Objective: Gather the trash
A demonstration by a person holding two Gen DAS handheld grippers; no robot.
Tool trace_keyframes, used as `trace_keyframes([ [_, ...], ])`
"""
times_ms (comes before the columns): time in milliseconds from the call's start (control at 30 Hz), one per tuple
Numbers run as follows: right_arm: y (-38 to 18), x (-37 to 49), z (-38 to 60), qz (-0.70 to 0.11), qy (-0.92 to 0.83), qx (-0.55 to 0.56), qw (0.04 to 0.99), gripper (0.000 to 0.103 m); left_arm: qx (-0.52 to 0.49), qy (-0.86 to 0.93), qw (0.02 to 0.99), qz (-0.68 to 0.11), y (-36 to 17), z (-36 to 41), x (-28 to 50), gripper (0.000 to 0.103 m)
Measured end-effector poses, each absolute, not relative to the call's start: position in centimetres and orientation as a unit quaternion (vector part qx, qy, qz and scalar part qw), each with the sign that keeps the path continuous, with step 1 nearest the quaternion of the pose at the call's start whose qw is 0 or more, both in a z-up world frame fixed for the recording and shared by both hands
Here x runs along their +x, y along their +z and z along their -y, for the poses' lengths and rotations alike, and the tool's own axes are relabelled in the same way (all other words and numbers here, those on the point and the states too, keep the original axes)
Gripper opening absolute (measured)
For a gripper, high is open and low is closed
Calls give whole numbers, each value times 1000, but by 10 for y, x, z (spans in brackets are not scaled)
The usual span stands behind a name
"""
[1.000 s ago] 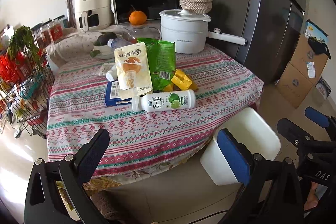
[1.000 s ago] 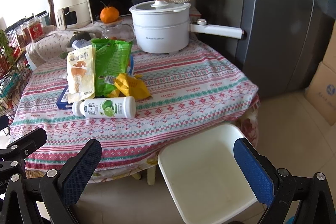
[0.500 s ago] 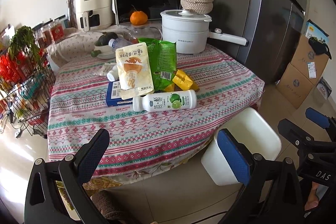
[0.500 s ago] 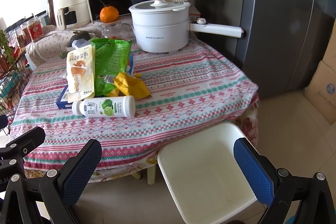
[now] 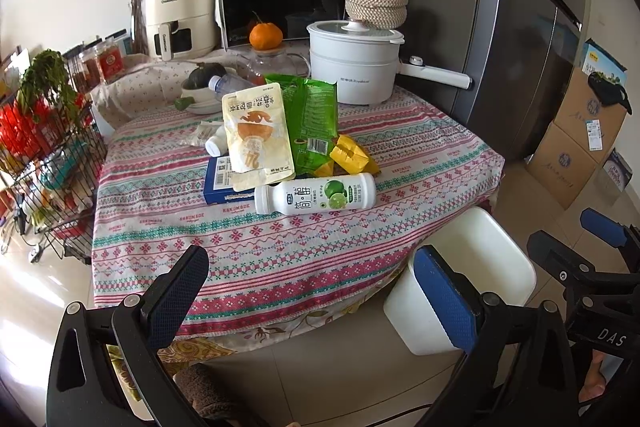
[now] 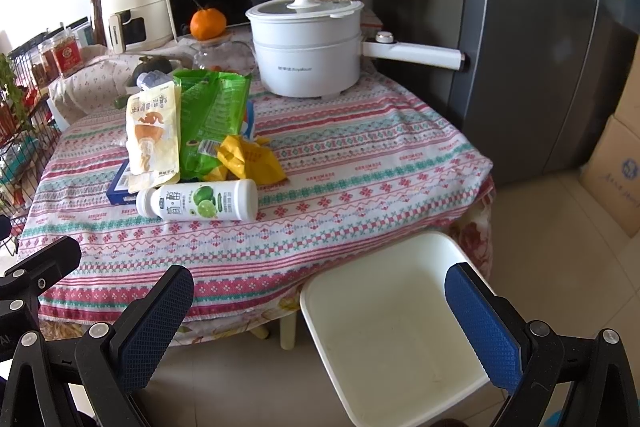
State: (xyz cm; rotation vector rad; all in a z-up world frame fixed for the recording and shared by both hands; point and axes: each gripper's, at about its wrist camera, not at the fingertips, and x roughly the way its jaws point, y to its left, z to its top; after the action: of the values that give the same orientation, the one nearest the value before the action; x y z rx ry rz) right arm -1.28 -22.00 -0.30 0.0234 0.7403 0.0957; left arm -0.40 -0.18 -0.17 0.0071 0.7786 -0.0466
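Left wrist view: the left claw (image 5: pixel 312 291) is released, its 2 pads spread wide with nothing between them, held off the near edge of the table (image 5: pixel 280 267). Straight ahead of it lies the trash. Nearest is a white bottle (image 5: pixel 316 193) on its side. Just beyond the bottle are a cream pouch (image 5: pixel 256 135), a green bag (image 5: pixel 314 123) and a yellow wrapper (image 5: pixel 352 157), overlapping one another. A blue box (image 5: pixel 224 183) lies partly under the pouch. Behind the pouch, a small white bottle (image 5: pixel 214 145) and a clear bottle (image 5: pixel 232 83) are partly hidden. Ahead and to the right of the claw, below the table edge, stands a white bin (image 5: pixel 480 267), empty as far as visible. A white pot (image 5: pixel 354 67) sits at the far side of the table.

Right wrist view: the right claw (image 6: pixel 320 311) is also released and empty. The bin (image 6: pixel 384 327) sits between its pads, directly below. The white bottle (image 6: pixel 198 205) and the remaining trash lie ahead and to the left, on the table (image 6: pixel 360 187).
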Motion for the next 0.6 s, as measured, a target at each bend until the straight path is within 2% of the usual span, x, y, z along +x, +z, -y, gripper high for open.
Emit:
trace_keyframes([
  [600, -6, -11, 214, -369, 47, 7, 928, 103, -1, -20, 926, -376, 2, -4, -5, 103],
])
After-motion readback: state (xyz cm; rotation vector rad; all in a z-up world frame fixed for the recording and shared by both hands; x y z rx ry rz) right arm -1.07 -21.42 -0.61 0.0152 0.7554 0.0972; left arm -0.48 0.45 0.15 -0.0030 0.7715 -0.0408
